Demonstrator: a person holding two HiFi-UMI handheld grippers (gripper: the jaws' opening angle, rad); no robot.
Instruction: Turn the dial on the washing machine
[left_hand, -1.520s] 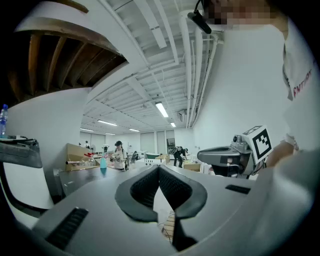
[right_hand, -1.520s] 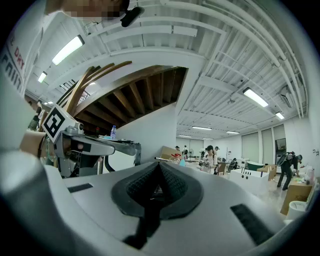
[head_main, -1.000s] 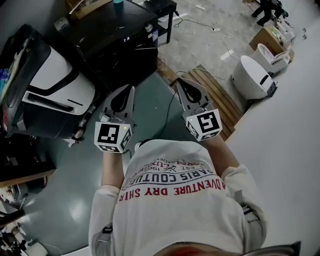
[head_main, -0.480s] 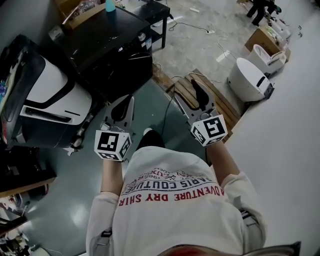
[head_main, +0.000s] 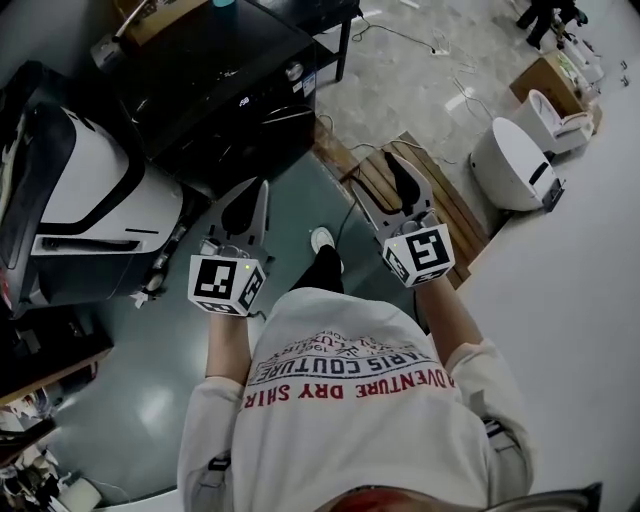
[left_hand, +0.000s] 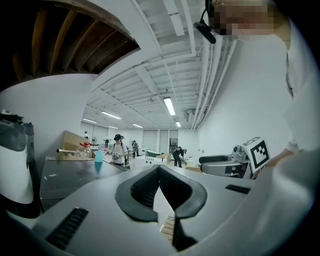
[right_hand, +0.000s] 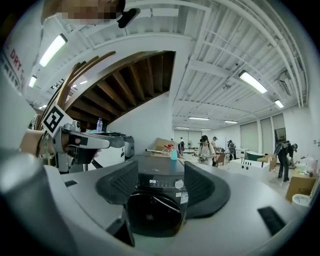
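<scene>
The fingers (right_hand: 117, 186) of the right gripper (right_hand: 160, 176) stand wide, having just been opening, and nothing is held between them. Through the gap the black washing machine (right_hand: 156, 212) shows farther off. Its round dial (right_hand: 178, 184) sits on the front panel, right of a lit display (right_hand: 153, 183) and above the dark round door (right_hand: 150, 220). A blue bottle (right_hand: 174, 153) stands on the machine's top. The fingers (left_hand: 141, 190) of the left gripper (left_hand: 159, 169) meet at their tips, pinched on nothing. In the head view both grippers are held out ahead of the person, side by side, over the green floor (head_main: 300, 200) and well apart from the washing machine. A wooden pallet (head_main: 430, 190) lies on the floor by the right gripper. A white machine (head_main: 80, 190) stands left of the left one.
</scene>
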